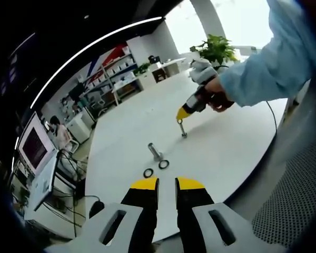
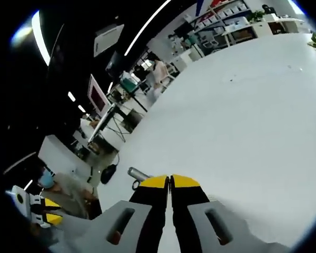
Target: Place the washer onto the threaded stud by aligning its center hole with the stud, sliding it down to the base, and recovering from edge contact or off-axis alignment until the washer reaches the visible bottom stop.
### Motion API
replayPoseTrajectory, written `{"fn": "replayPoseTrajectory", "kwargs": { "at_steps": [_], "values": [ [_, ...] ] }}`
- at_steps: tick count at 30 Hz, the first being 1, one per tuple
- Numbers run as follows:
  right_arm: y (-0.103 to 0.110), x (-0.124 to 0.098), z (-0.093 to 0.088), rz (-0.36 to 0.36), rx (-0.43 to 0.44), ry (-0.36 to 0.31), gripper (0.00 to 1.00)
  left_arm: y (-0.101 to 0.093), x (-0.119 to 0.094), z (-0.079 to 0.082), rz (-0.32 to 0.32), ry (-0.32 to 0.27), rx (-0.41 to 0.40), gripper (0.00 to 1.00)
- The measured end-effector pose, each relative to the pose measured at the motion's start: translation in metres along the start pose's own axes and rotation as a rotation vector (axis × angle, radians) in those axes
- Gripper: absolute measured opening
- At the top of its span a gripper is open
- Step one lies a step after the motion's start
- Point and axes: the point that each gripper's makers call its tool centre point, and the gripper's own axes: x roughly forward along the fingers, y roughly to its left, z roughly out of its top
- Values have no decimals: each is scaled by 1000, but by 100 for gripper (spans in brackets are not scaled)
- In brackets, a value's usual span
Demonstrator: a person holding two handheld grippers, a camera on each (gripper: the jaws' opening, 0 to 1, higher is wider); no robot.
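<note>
On the white table (image 1: 226, 147), a stud (image 1: 155, 152) stands ahead of my left gripper (image 1: 166, 183), with one washer (image 1: 164, 164) just beside it and another washer (image 1: 148, 173) nearer me. Farther back, my right gripper (image 1: 180, 117) sits above a second stud (image 1: 183, 130).

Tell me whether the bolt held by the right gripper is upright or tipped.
Tipped. In the left gripper view the bolt hangs from the right gripper, leaning with its lower end near the white table.
</note>
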Motion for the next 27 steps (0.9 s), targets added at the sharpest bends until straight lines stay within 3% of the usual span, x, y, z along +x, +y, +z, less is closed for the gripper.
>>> {"fn": "replayPoseTrajectory", "kwargs": {
  "at_steps": [9,12,15,27],
  "values": [
    [1,5,-1,-2,71,-10,4,0,0,0,0,2,-1,10],
    [11,6,1,37,114,-25,4,1,0,0,0,2,-1,10],
    [6,8,-4,4,81,-6,4,1,0,0,0,1,-1,10],
    [-2,10,-7,24,221,-38,4,0,0,-1,-1,3,0,10]
  ]
}}
